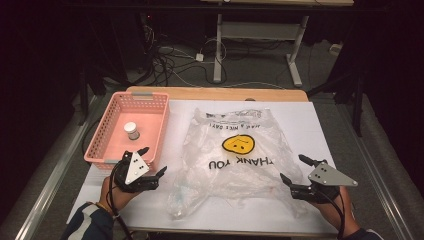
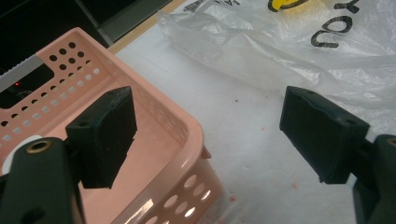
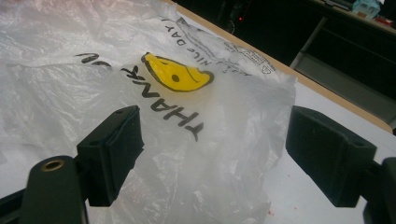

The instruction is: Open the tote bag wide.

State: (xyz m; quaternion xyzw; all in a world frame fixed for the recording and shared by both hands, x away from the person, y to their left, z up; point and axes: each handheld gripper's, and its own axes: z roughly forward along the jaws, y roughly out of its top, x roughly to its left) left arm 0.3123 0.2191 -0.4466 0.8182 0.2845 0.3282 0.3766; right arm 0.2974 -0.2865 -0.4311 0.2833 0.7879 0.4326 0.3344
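A clear plastic bag (image 1: 235, 150) with a yellow smiley face and "THANK YOU" print lies crumpled flat in the middle of the white table cover (image 1: 310, 125). A pink perforated basket (image 1: 150, 97) stands at the left with a small white-lidded jar (image 1: 132, 130) inside. My left gripper (image 1: 154, 161) is open at the basket's near right corner, between the basket and the bag. In the left gripper view the jaws (image 2: 212, 135) straddle the basket's corner rim (image 2: 187, 126) with nothing held. My right gripper (image 1: 293, 168) is open at the bag's right near edge, its jaws (image 3: 219, 154) over the bag (image 3: 187, 93).
The table's wooden far edge (image 1: 215, 93) shows beyond the white cover. Behind it are cables on the floor (image 1: 170, 60) and a desk's white legs (image 1: 295, 55). Metal rails (image 1: 55, 175) run along both sides of the table.
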